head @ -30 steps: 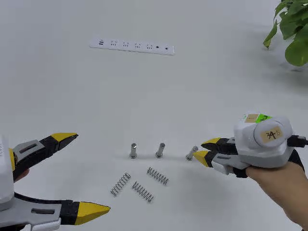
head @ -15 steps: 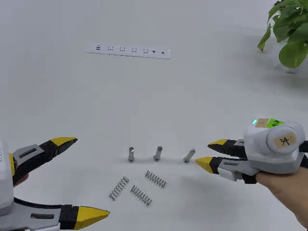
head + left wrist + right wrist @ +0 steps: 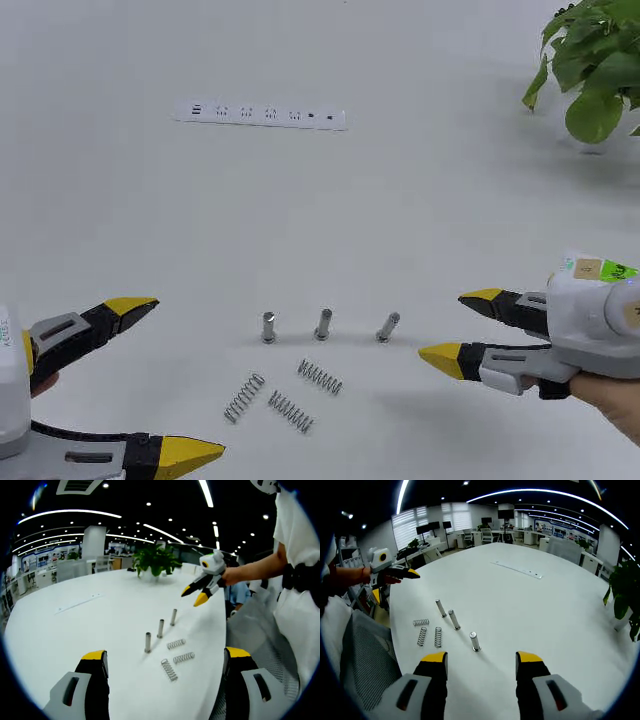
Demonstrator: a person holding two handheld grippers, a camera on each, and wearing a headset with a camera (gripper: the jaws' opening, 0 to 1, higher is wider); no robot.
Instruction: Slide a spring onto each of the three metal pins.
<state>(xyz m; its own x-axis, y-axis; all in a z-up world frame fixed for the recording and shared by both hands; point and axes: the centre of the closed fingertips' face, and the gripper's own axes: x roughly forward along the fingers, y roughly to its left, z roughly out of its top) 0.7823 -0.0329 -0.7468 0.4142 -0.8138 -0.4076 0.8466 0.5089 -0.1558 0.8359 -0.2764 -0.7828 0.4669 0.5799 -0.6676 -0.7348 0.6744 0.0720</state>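
Head view, white worktable [image 3: 420, 200]. Three short silver cylindrical metal pins stand on end in a row at frame centre, each apart from its neighbour: left pin [image 3: 268, 326], middle pin [image 3: 323, 323], right pin [image 3: 388, 326].

Three grey wire coil springs lie flat at 6 o'clock of the row, none on a pin. The first spring [image 3: 244, 397] is at 7 o'clock of the left pin. The second spring [image 3: 320, 376] is near the middle pin at its 6 o'clock. The third spring [image 3: 290, 411] lies between those two, toward 6 o'clock.

The black, yellow-tipped left gripper [image 3: 165, 380] is at 8 o'clock of the frame. Its jaws are spread wide with nothing between them, well apart from the pins.

The matching right gripper [image 3: 462, 326] is at 3 o'clock of the row, near the right pin and not touching it. Its jaws are clearly parted and hold nothing.

A long white power strip [image 3: 260, 114] lies at 11 o'clock, and a green leafy plant [image 3: 585, 70] at 1 o'clock.
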